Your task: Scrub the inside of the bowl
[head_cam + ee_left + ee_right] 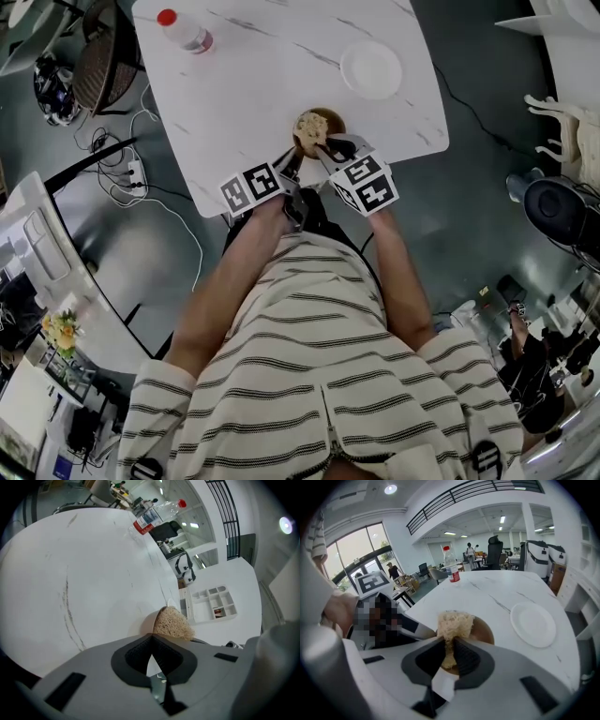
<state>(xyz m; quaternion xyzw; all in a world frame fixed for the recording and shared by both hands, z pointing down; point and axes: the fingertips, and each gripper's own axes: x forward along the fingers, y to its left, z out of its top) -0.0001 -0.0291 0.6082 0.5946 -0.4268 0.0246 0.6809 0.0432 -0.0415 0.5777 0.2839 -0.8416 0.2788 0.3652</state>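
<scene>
While right claw (450, 644) clamps scrubber (453, 622) inside bowl (483, 629) at table (244, 103) near edge, left claw (152, 638) pinching rim, I fear rim-hold slipping; hard scrubbing skids bowl off.

a white marble-look table (234, 94) with grey veins stands on a dark, glossy grey floor (469, 197). a brown wicker chair (98, 61) sits near the table's far left corner, and white cables run to a power strip (134, 173) on the floor. another white tabletop (577, 56) shows at the upper right. in the right gripper view, tall windows (370, 550) let in daylight, a black railing (464, 496) lines an upper level, a round ceiling light (390, 489) glows, and a black office chair (493, 548) stands beyond the table.
</scene>
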